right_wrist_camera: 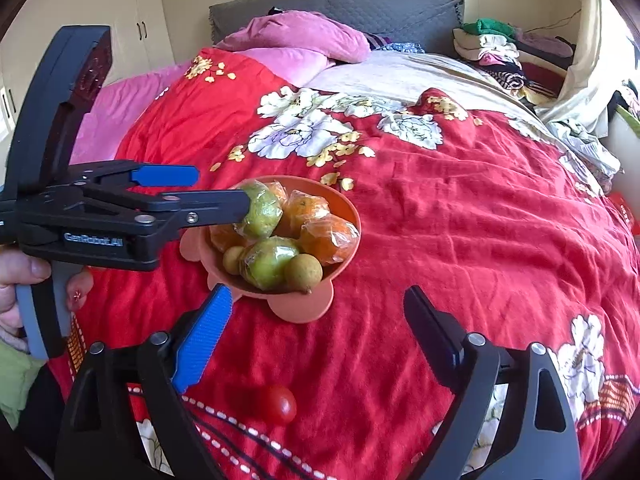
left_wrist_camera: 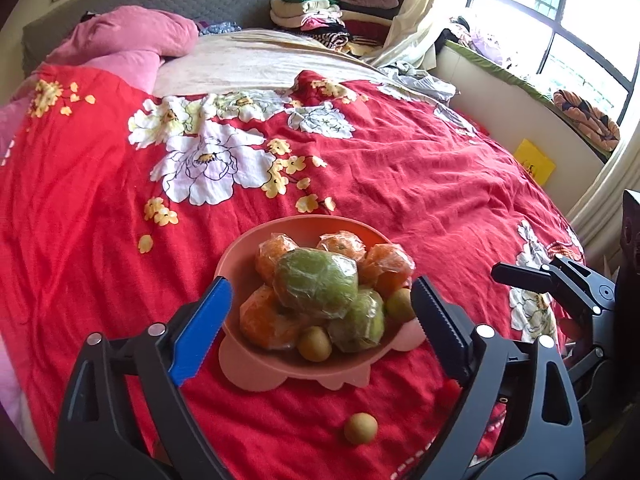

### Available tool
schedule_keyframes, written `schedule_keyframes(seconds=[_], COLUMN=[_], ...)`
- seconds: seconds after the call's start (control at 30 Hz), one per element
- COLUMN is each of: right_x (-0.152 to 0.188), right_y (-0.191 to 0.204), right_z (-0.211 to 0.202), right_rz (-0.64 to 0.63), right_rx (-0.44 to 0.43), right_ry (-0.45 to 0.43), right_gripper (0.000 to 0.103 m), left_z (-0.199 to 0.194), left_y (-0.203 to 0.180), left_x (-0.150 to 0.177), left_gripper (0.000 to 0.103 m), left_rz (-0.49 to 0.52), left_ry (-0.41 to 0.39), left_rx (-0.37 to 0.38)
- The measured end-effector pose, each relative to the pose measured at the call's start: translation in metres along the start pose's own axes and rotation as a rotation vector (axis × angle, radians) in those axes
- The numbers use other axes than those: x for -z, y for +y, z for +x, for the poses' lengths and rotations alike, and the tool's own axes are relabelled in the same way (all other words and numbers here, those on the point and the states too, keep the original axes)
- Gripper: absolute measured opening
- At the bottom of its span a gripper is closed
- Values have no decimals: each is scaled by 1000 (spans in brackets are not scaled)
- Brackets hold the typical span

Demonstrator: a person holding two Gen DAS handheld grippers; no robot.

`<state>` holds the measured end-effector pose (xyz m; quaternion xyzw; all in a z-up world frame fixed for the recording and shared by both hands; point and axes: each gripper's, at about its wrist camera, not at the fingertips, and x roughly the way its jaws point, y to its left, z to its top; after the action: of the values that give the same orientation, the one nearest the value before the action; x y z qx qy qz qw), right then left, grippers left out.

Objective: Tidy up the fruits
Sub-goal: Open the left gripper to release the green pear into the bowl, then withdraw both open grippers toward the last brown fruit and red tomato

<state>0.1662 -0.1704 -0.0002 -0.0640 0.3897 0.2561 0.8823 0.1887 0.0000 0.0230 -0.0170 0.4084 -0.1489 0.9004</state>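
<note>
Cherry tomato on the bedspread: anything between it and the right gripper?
Nothing visible. The cherry tomato lies alone on the red bedspread, just below the open right gripper; the fruit bowl sits farther back.

A red bedspread with white and yellow flowers covers the near part of the bed, and a beige blanket lies beyond it. Crumpled pink pillows rest far left against a grey quilted headboard. Folded clothes are stacked far right, near the barred window.
</note>
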Motion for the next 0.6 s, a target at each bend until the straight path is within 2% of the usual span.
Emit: schedule_keyframes(seconds=[0.23, 0.6], right_x=[11, 27], right_y=[3, 7], right_z=[-13, -25], right_rz=[2, -11], right_rx=[-1, 1], right_ry=[-4, 9], right_gripper=[91, 91], left_z=[-21, -40], left_y=[-11, -15], left_x=[9, 29], left_gripper=[92, 93], left_rz=[9, -11], left_ry=[-23, -33], left_rx=[-31, -55])
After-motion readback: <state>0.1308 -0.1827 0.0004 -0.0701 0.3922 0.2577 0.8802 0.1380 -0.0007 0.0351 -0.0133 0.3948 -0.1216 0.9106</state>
